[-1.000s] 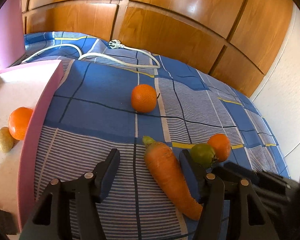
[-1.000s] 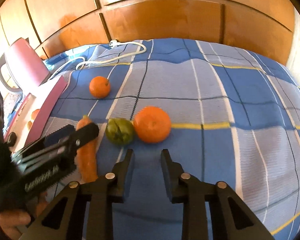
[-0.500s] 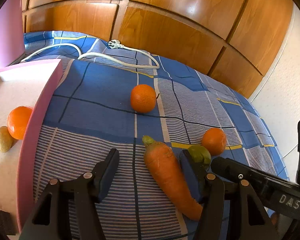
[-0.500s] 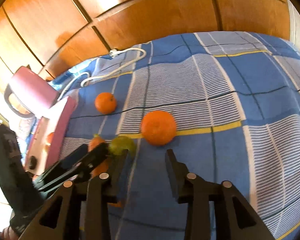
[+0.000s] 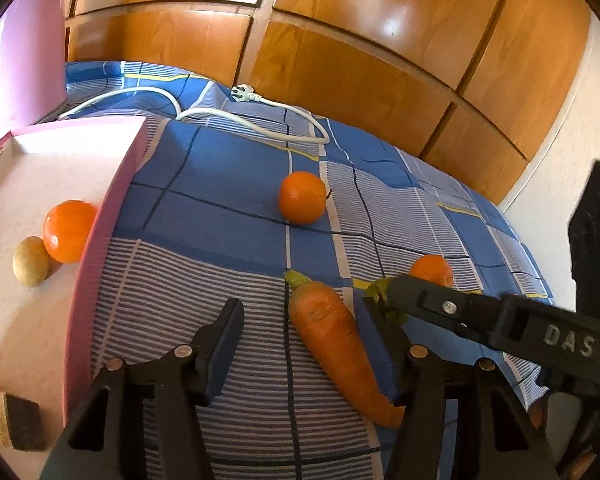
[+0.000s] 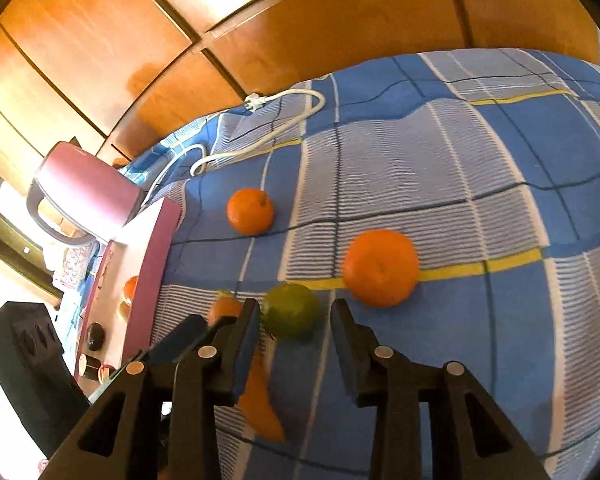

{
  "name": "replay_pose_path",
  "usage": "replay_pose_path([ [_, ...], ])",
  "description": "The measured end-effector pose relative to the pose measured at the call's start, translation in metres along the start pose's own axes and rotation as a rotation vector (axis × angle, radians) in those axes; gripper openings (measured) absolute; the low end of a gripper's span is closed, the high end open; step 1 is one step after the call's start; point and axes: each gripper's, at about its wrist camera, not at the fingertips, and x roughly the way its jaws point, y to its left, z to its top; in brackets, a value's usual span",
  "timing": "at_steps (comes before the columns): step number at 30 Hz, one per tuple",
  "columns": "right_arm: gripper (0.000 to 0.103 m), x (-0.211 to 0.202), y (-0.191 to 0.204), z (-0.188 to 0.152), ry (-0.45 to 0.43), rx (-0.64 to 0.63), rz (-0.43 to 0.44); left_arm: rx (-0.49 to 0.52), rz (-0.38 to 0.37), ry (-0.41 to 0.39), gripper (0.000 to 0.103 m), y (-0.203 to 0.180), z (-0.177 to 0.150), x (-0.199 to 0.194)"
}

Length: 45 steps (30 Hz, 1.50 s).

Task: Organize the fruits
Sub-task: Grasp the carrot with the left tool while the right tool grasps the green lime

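A carrot (image 5: pixel 332 344) lies on the blue checked bedspread (image 5: pixel 220 184) between the fingers of my open left gripper (image 5: pixel 302 308), close to its right finger and clear of the left one. A green fruit (image 6: pixel 290 310) sits just ahead of and between the tips of my open right gripper (image 6: pixel 295 306); its left finger is at the fruit's edge. In the left wrist view, the right gripper's finger (image 5: pixel 440 304) covers most of that green fruit (image 5: pixel 376 290). Two oranges (image 6: pixel 250 210) (image 6: pixel 380 266) lie loose on the cover. The pink box (image 5: pixel 100 248) holds an orange (image 5: pixel 66 230) and a small tan potato-like fruit (image 5: pixel 30 260).
A white cable with a plug (image 5: pixel 240 114) curls across the far side of the bed. Wooden wardrobe panels (image 5: pixel 340 60) stand behind it. The box's pink lid (image 5: pixel 24 60) stands raised at the left. Small dark items (image 6: pixel 94 336) lie in the box's near end.
My right gripper has rolled and swung left, its jaws have widened, and the green fruit now sits at its tips. The left gripper has stayed over the carrot.
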Motion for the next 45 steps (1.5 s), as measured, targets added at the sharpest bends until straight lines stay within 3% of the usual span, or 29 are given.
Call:
replay_pose_path([
  [6,0.037,0.022,0.004,0.006,0.044,0.015,0.002,0.0,-0.004,-0.004,0.061,0.0,-0.001,0.001],
  [14,0.034,0.018,0.0,0.003,0.063,0.018,0.013,0.004,-0.001,-0.003,0.061,-0.001,-0.001,0.002],
  [22,0.033,-0.016,-0.031,-0.014,0.031,0.06,-0.046,0.02,0.015,0.005,0.063,-0.004,0.0,0.002],
  [27,0.033,-0.028,-0.03,-0.024,0.03,-0.032,-0.126,0.059,0.061,0.03,0.064,-0.015,0.003,0.007],
  [29,0.033,-0.028,-0.027,-0.025,0.026,-0.057,-0.147,0.083,0.074,0.043,0.059,-0.022,0.004,0.01],
  [31,0.034,-0.026,-0.024,-0.026,0.02,-0.08,-0.167,0.117,0.07,0.055,0.04,-0.031,0.001,0.01],
  [45,0.033,-0.032,-0.019,-0.043,0.002,-0.09,-0.195,0.12,0.103,0.068,0.038,-0.038,-0.018,-0.019],
])
